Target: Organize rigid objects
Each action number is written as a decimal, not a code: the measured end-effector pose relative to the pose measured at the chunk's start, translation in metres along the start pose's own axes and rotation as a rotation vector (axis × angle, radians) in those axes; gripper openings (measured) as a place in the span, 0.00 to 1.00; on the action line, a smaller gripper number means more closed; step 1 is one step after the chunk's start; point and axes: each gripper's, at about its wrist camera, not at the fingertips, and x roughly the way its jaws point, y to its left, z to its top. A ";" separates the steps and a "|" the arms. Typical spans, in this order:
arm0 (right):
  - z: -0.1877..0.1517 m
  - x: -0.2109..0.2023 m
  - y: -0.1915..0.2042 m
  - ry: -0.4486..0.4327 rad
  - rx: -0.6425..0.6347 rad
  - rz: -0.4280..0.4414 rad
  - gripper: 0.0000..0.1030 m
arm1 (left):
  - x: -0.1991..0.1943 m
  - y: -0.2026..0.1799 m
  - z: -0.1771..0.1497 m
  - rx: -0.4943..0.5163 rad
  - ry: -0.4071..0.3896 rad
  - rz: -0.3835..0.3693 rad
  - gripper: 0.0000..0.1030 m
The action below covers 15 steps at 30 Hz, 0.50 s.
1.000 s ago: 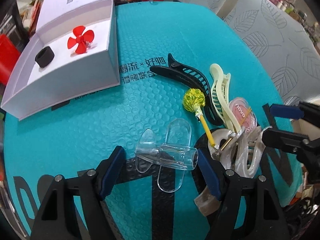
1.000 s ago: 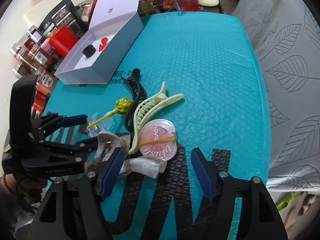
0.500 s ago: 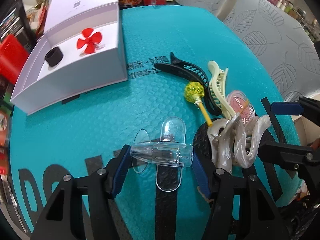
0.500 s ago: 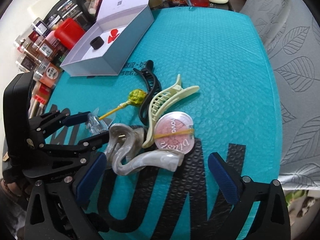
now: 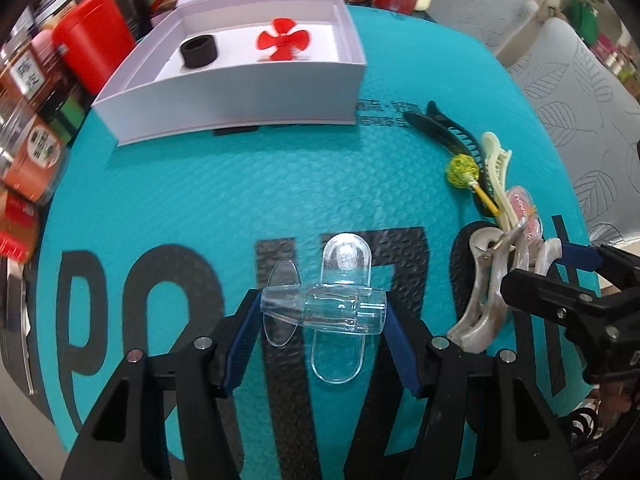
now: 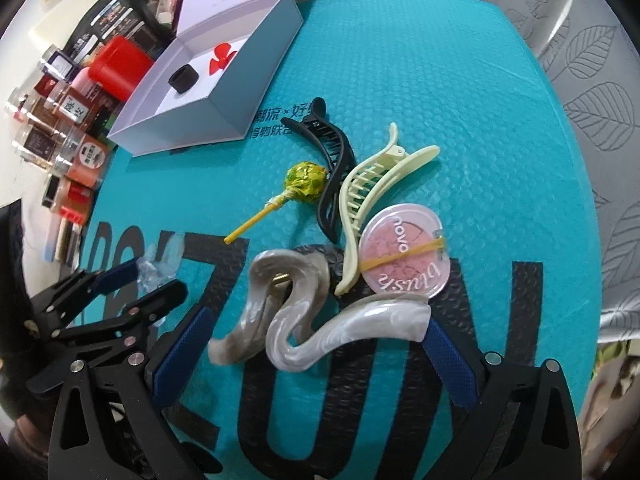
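The left gripper (image 5: pixel 323 330) has its jaws clenched on a clear plastic aeroplane-shaped toy (image 5: pixel 325 312), gripped end to end along its body just above the teal bubble-textured mat (image 5: pixel 240 200) that covers the surface. The right gripper (image 6: pixel 316 344) has its jaws closed against both ends of a wavy pearl-grey hair claw (image 6: pixel 304 320), which sits over the mat's black lettering. Just beyond that claw lie a round pink blush compact with a yellow band (image 6: pixel 404 254), a cream hair claw (image 6: pixel 372 200), a black hair clip (image 6: pixel 332 160) and a lollipop in yellow-green foil on a yellow stick (image 6: pixel 302 182), all close together. Further back, an open white cardboard box (image 5: pixel 240 92) holds a red propeller (image 5: pixel 282 40) and a black ring (image 5: pixel 198 50), well apart from the cluster.
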 end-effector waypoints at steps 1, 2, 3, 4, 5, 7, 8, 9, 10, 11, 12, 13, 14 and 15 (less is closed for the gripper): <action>0.000 0.002 0.002 0.003 0.003 -0.006 1.00 | -0.001 0.004 -0.002 -0.010 0.001 0.006 0.58; 0.000 0.004 0.005 0.007 0.007 -0.018 1.00 | -0.002 0.007 -0.004 -0.020 0.001 0.011 0.58; 0.001 0.006 0.007 0.012 0.007 -0.027 1.00 | -0.003 0.009 -0.005 -0.028 0.001 0.013 0.58; 0.001 0.010 0.010 0.022 0.006 -0.037 1.00 | -0.003 0.012 -0.006 -0.037 0.002 0.014 0.58; 0.002 0.014 0.012 0.034 0.009 -0.046 1.00 | -0.004 0.014 -0.007 -0.045 0.001 0.018 0.58; 0.002 0.023 0.011 0.066 0.037 -0.072 1.00 | -0.004 0.018 -0.009 -0.052 -0.003 0.025 0.58; 0.002 0.023 0.011 0.057 0.043 -0.078 1.00 | -0.006 0.020 -0.011 -0.054 -0.005 0.027 0.58; 0.002 0.022 0.012 0.040 0.040 -0.080 0.99 | -0.007 0.021 -0.012 -0.055 -0.009 0.027 0.58; 0.002 0.023 0.013 0.033 0.036 -0.072 0.97 | -0.009 0.023 -0.015 -0.057 -0.011 0.027 0.58; 0.002 0.022 0.013 0.028 0.033 -0.081 0.93 | -0.010 0.023 -0.016 -0.058 -0.012 0.026 0.58; 0.002 0.021 0.013 0.024 0.032 -0.086 0.93 | -0.010 0.023 -0.017 -0.059 -0.012 0.024 0.58; 0.002 0.021 0.012 0.028 0.037 -0.081 0.93 | -0.011 0.023 -0.019 -0.061 -0.012 0.022 0.58; 0.001 0.021 0.012 0.026 0.039 -0.080 0.93 | -0.012 0.024 -0.021 -0.063 -0.012 0.020 0.58; 0.001 0.020 0.012 0.028 0.041 -0.079 0.93 | -0.012 0.022 -0.022 -0.066 -0.010 0.018 0.58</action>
